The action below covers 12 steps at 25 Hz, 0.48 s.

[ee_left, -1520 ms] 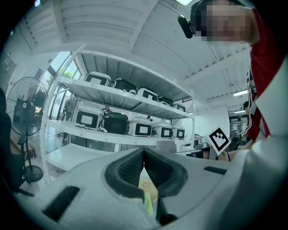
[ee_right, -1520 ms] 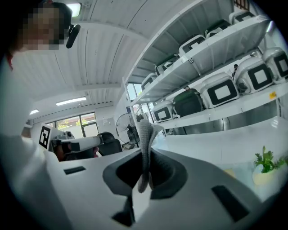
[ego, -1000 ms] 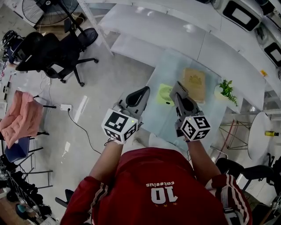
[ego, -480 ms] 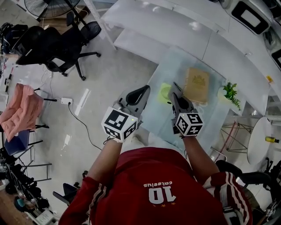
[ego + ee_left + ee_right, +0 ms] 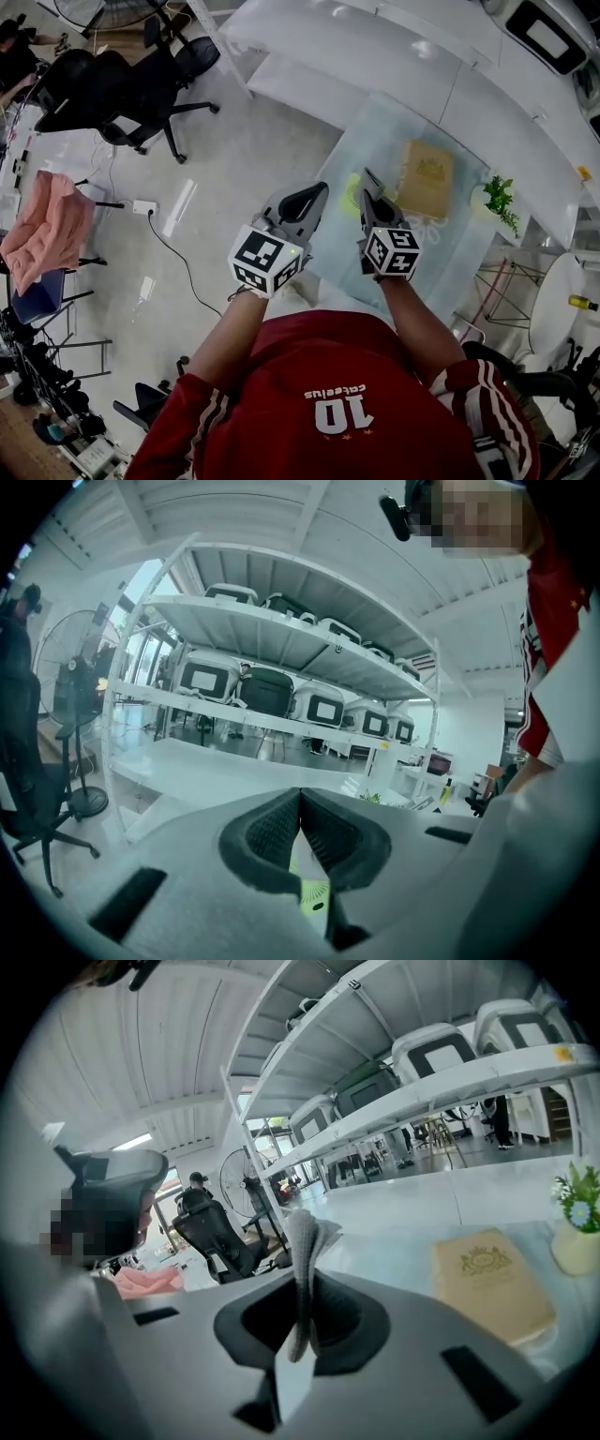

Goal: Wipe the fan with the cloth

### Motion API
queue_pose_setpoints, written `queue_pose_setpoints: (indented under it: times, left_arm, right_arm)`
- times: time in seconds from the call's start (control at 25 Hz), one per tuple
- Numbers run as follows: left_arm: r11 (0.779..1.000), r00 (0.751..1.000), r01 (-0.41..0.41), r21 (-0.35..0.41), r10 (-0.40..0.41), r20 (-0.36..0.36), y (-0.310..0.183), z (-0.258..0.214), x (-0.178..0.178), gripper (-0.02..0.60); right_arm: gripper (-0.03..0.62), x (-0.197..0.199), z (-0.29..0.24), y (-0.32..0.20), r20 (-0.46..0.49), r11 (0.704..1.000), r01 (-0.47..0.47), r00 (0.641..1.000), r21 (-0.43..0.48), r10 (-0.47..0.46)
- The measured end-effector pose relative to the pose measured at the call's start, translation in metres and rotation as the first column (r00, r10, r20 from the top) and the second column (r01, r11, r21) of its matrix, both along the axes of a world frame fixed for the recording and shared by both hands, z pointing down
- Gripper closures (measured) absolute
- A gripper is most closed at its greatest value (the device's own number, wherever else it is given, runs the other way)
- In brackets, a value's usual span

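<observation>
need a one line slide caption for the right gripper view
Right hand-held gripper clamps a grey cloth upright between its jaws, with a tan book and potted plant beyond.

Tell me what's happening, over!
Left gripper shut, empty. Right gripper shut on cloth. Fan on table, not touched yet. Book beside it, nothing blocking.

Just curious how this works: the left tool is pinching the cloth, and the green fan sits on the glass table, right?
Not quite: the right gripper pinches the cloth, as the right gripper view shows. The green fan does sit on the glass table.
</observation>
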<state>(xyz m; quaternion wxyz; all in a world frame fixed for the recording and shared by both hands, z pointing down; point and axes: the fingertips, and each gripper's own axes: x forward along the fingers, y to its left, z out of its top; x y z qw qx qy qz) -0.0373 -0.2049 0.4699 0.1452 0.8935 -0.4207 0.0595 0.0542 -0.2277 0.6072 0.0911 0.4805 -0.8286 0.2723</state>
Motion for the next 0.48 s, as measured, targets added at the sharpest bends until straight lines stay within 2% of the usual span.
queue_pose_setpoints:
  times: [0.12, 0.2, 0.48]
  left_arm:
    - [0.997, 0.996, 0.037, -0.070, -0.043, -0.077, -0.006, 0.014, -0.006, 0.586]
    - [0.993, 0.993, 0.058, -0.105, -0.068, -0.101, -0.010, 0.021, -0.009, 0.586]
    - [0.988, 0.996, 0.069, -0.136, -0.075, -0.040, -0.016, 0.045, -0.010, 0.583]
  right_arm:
    - [0.572, -0.004, 0.009, -0.006, 0.005, 1.000, -0.001, 1.000, -0.016, 0.001]
    - [0.572, -0.006, 0.013, -0.009, 0.010, 1.000, -0.004, 1.000, -0.023, 0.004]
    - [0.572, -0.019, 0.030, -0.010, 0.013, 0.999, 0.016, 1.000, -0.037, -0.016]
